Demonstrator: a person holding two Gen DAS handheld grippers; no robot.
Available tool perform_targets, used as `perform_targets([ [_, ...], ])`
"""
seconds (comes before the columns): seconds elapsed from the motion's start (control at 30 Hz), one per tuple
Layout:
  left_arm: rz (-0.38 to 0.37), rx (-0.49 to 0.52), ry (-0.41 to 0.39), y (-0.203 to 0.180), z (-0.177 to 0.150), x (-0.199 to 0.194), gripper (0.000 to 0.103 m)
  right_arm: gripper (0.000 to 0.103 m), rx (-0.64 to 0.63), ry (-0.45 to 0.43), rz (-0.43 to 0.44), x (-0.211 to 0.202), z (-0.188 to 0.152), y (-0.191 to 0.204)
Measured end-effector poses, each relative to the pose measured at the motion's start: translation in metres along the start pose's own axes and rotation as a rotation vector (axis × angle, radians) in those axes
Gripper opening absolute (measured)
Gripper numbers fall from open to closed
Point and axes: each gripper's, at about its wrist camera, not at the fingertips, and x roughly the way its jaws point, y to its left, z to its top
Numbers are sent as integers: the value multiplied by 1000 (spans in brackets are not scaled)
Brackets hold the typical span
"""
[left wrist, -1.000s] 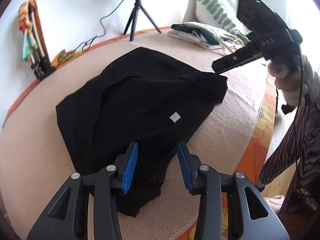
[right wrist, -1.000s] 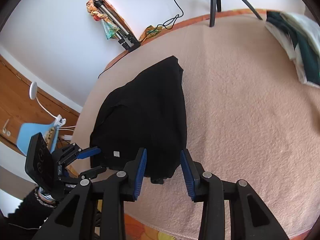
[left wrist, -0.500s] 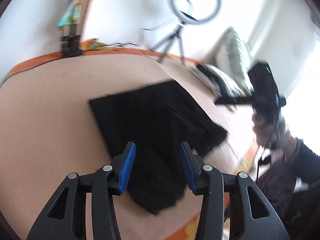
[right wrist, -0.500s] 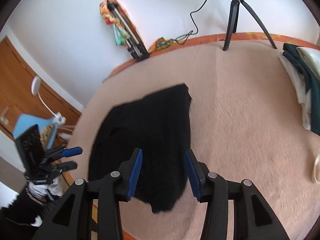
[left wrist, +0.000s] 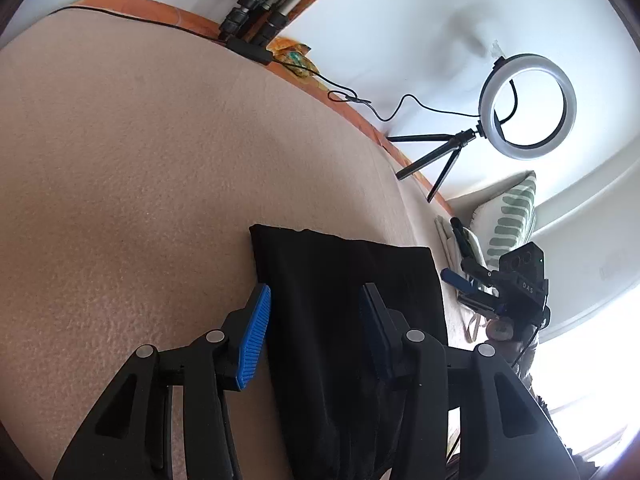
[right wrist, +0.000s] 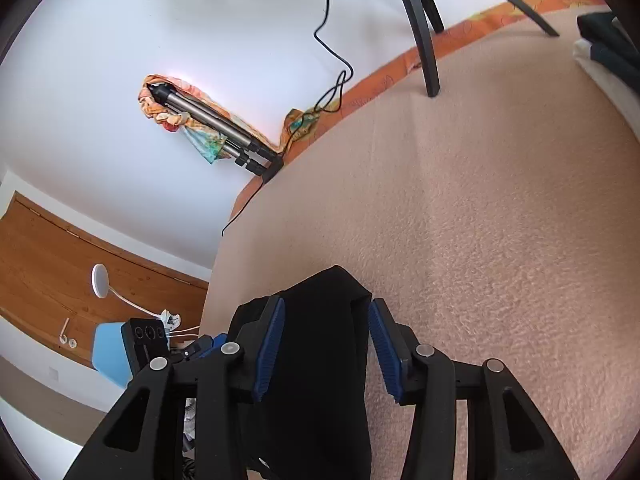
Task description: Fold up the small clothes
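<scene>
A black garment (left wrist: 340, 272) lies flat on the beige blanket (left wrist: 140, 160) as a long folded strip. My left gripper (left wrist: 316, 320) hovers low over one end of it, open, its left blue pad at the garment's edge and its right pad over the cloth. My right gripper (right wrist: 326, 332) is open over the opposite end of the black garment (right wrist: 320, 380), which fills the gap between its pads without being pinched. In the left wrist view the right gripper (left wrist: 464, 292) shows at the strip's far side, held by a hand.
A ring light on a small tripod (left wrist: 528, 106) stands at the blanket's back edge, beside a leaf-patterned pillow (left wrist: 512, 220). Folded clothes (right wrist: 608, 48) are stacked at the right. A collapsed tripod (right wrist: 216, 128) leans on the wall, with a cable (left wrist: 360, 100) trailing. The bed's edge (right wrist: 208, 300) drops off at the left.
Both grippers have come in low over the garment's two ends. The left one has rolled strongly, tilting its view. The garment now fills the space between each pair of pads.
</scene>
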Motion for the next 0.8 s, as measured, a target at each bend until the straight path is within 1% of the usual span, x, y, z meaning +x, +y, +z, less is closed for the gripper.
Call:
perform_targets([
  [0.1, 2, 5, 4, -1, 2, 6, 42, 46, 1, 29, -11, 15, 2, -3],
  [0.13, 5, 6, 7, -1, 2, 7, 42, 44, 1, 39, -10, 17, 3, -3],
  [0.17, 5, 8, 10, -2, 2, 10, 41, 40, 2, 50, -4, 23, 3, -4],
  [0.2, -2, 9, 8, -2, 2, 10, 32, 38, 1, 63, 5, 26, 4, -4],
  [0.23, -5, 12, 9, -4, 3, 11, 24, 32, -5, 75, 13, 29, 5, -3],
  [0.33, -23, 29, 1, -9, 4, 9, 24, 25, -16, 87, 52, 27, 6, 4],
  [0.4, -12, 39, 1, -10, 6, 12, 24, 25, -22, 88, 74, 26, 9, 7],
  [0.43, 6, 37, 6, -9, 7, 15, 24, 25, -30, 90, 68, 27, 11, 10],
  [0.5, 27, -3, 37, 0, 9, 22, 24, 32, -25, 100, 56, 31, 14, 8],
  [0.6, 1, -46, 37, 8, 10, 25, 24, 32, 18, 112, 81, 36, 16, -1],
  [0.77, -43, -56, 8, 9, 15, 28, 24, 32, 44, 110, 112, 43, 23, -3],
  [0.8, -40, -54, 1, 8, 15, 29, 17, 32, 50, 110, 114, 44, 24, -4],
])
